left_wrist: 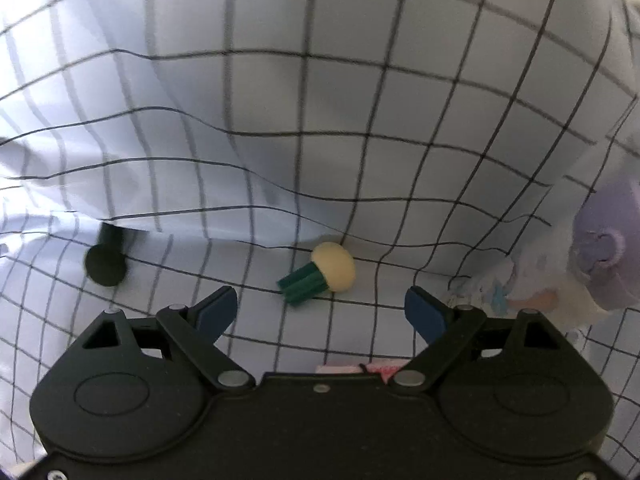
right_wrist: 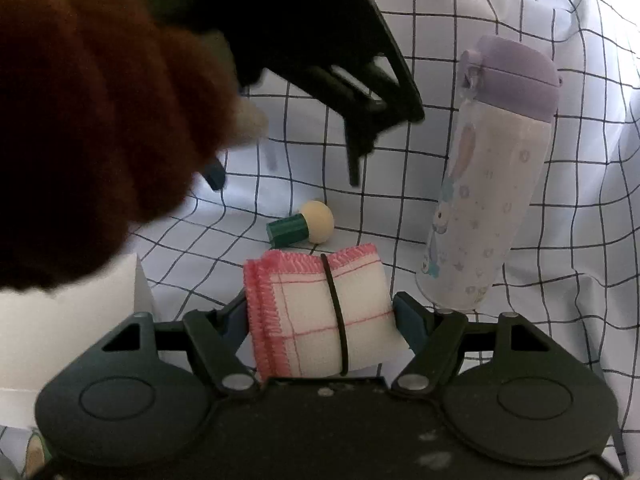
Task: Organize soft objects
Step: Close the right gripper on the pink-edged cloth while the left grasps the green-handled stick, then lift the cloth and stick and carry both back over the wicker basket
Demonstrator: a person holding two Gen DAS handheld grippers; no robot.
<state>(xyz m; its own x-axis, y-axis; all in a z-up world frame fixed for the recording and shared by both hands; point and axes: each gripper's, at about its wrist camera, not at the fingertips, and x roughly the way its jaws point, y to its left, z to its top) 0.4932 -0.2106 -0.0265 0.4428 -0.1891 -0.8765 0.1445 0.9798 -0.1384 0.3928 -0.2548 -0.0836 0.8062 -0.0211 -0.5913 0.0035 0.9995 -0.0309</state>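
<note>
The right tongs (right_wrist: 322, 318) grip a rolled white cloth (right_wrist: 320, 316) with pink stitched edges and a black band around it, both fingers pressed to its sides. Just beyond the roll, a cream-headed, green-handled sponge applicator (right_wrist: 301, 229) lies on the grid-patterned surface (right_wrist: 520, 288). Right of the roll stands a lilac-capped bottle (right_wrist: 486, 168). The left tongs (left_wrist: 320, 314) hover spread wide, holding nothing, above the applicator.

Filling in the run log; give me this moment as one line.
left gripper: open, empty | right gripper: shut on rolled cloth | mushroom toy: on checked sheet
</note>
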